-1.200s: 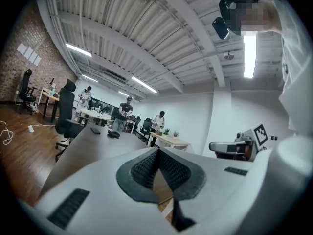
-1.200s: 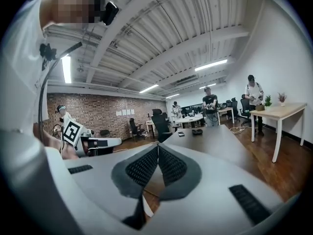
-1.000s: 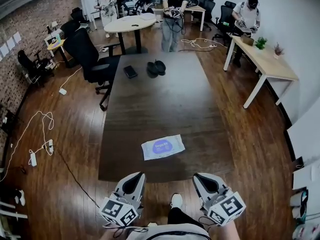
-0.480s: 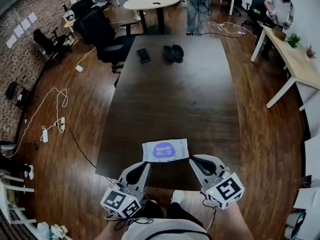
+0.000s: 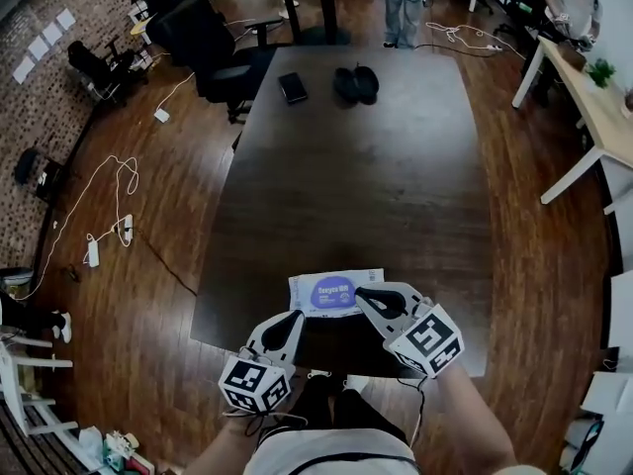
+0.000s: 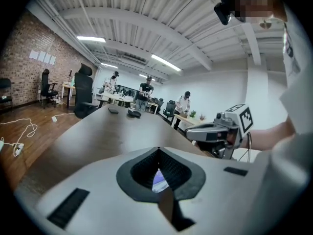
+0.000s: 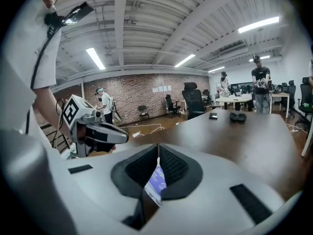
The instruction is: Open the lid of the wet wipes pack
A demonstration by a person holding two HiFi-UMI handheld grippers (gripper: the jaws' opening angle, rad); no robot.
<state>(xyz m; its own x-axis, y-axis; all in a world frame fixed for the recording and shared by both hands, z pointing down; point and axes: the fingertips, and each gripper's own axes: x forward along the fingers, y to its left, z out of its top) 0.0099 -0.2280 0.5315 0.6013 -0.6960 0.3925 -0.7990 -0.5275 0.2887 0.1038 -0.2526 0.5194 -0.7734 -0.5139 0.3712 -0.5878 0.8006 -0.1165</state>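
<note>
Both grippers had advanced from short of the table's near edge a second earlier and closed in on the wet wipes pack (image 5: pixel 334 291). The left gripper (image 5: pixel 297 316), jaws pressed together on nothing, sat at the pack's 7 o'clock. The right gripper (image 5: pixel 362 294), jaws likewise pressed together and empty, reached over the pack's 3 o'clock end, though contact could not be made out. The pack lay flat, lid down, at the 6 o'clock edge of the dark table (image 5: pixel 376 176), as before. A black wallet (image 5: pixel 293 87) and a black pair of pads (image 5: pixel 356 83) rested near the 12 o'clock end.
</note>
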